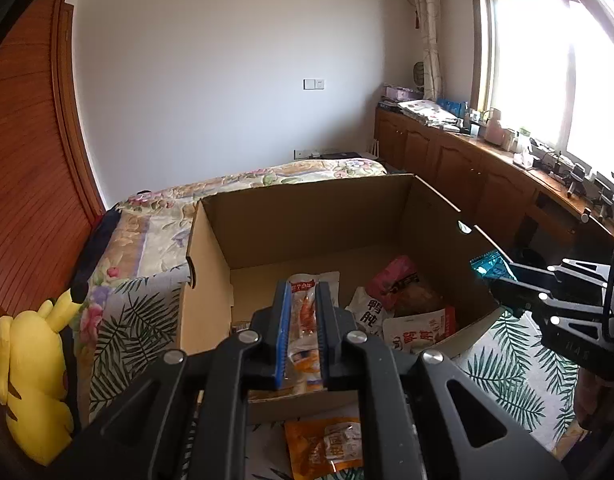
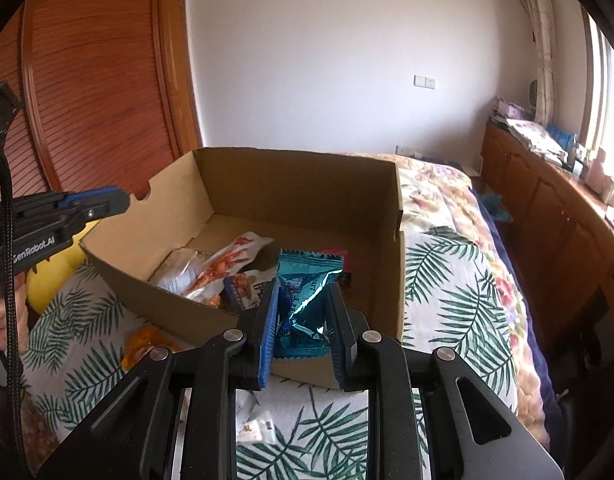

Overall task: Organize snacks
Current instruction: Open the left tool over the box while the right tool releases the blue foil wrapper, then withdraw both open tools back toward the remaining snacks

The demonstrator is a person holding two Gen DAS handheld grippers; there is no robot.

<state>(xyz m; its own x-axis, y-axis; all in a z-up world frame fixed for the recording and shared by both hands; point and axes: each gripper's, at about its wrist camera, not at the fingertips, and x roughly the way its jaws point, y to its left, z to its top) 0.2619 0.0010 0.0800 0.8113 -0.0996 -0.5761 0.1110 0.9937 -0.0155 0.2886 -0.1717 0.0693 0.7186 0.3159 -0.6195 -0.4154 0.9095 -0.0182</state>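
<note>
Left wrist view: the left tongs (image 1: pixel 303 312) pinch a slim shrimp packet (image 1: pixel 305 320) flat between their pads, over the near wall of the box (image 1: pixel 211 280) on the bed (image 1: pixel 147 304). The drop looks best made further in, past that wall, so the packet lands beside the snacks (image 1: pixel 407 312) already inside. An orange packet (image 1: pixel 327 448) lies on the bed at its near edge.

Right wrist view: the right tongs (image 2: pixel 303 328) grip a teal packet (image 2: pixel 307 300), narrow, just above the box's near wall. Carry it over the bare floor at the right before letting go, clear of the left tongs.
</note>
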